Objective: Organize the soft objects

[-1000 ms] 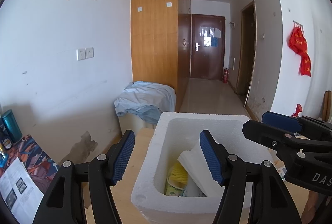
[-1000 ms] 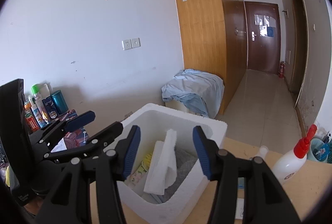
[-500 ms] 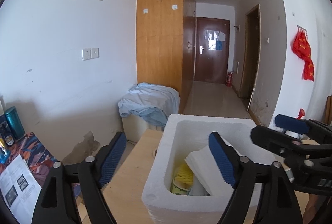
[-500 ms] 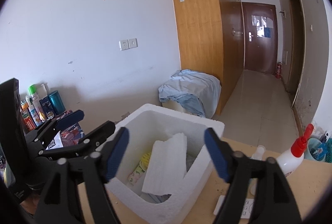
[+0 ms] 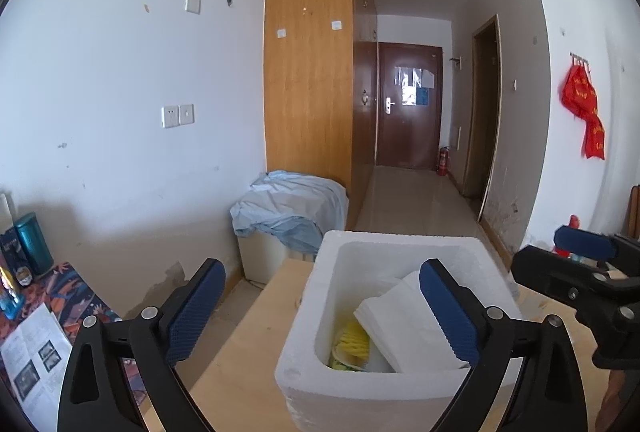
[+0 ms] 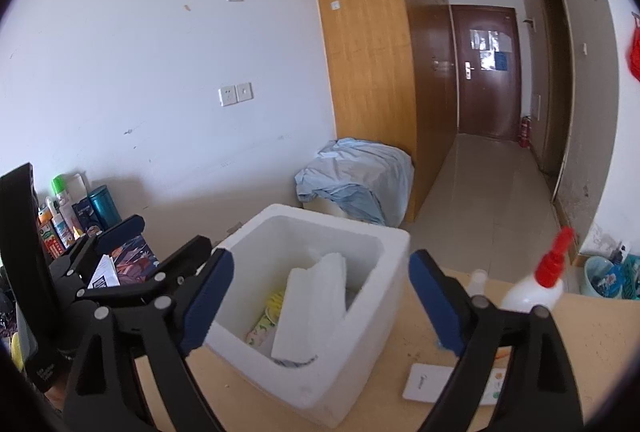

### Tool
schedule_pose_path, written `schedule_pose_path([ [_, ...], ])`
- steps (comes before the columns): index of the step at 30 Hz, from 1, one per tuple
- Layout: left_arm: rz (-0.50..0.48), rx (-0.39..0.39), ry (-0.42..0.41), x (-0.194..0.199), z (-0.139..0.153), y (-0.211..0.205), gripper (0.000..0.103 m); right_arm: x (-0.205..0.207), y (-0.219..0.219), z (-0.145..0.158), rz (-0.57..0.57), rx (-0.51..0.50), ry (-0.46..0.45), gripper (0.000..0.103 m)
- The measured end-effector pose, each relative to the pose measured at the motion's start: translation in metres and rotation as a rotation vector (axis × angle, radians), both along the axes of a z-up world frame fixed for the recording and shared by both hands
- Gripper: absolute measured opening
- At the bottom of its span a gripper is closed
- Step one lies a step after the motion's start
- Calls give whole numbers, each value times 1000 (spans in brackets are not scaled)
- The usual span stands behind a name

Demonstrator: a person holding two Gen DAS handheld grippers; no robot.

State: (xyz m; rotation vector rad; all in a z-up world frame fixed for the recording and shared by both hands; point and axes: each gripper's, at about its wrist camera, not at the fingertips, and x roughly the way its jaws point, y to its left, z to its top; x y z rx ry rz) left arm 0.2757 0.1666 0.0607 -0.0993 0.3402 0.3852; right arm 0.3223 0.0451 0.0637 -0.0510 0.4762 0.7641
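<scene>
**Both grippers wide apart, white pad left in the box**

One second ago the right gripper [image 6: 322,298] was nearly closed around the white folded pad [image 6: 314,306], which was held upright. Now its blue pads are spread wide and nothing is held between them. The white folded pad has been let go and is seen leaning inside the white foam box [image 6: 360,364], just below and ahead of the right gripper. The right gripper has also been pulled back and up a little, so more of the box is seen under it.

The left gripper [image 5: 322,316] has been opened wider than before too. Nothing is held in it. The box [image 5: 298,316] is seen below its right finger [image 5: 450,316], and its left finger is held out past the box, over the table edge.

The white folded pad [image 5: 404,328] looks soft and thick, with a bumpy surface. It is tilted against the far side of the box. A yellow soft thing [image 5: 352,342] is tucked under it, at the bottom of the box.

The box is set on a light wooden table [image 6: 592,344]. A white bottle with a red cap [image 6: 536,284] is seen past the right finger of the right gripper, and a white card [image 6: 428,382] lies flat below that finger.
</scene>
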Motion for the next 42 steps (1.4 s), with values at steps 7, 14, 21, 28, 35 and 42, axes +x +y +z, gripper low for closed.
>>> schedule_pose_path([
  [7, -13, -7, -5, -23, 12, -15, 98, -27, -24, 10, -40, 17, -12, 95],
  [14, -49, 7, -36, -62, 30, -48, 98, -69, -53, 31, -63, 42, -59, 95],
  [21, -85, 31, -83, -115, 45, -81, 102, -121, -85, 45, -81, 69, -116, 97],
  [28, -115, 56, -101, -172, 50, -114, 103, -177, -114, 41, -78, 108, -139, 99],
  [35, -158, 67, -140, -230, 54, -141, 103, -223, -133, 45, -102, 137, -164, 102],
  [42, -210, 98, -191, -283, 52, -167, 103, -285, -154, 42, -149, 148, -227, 103],
])
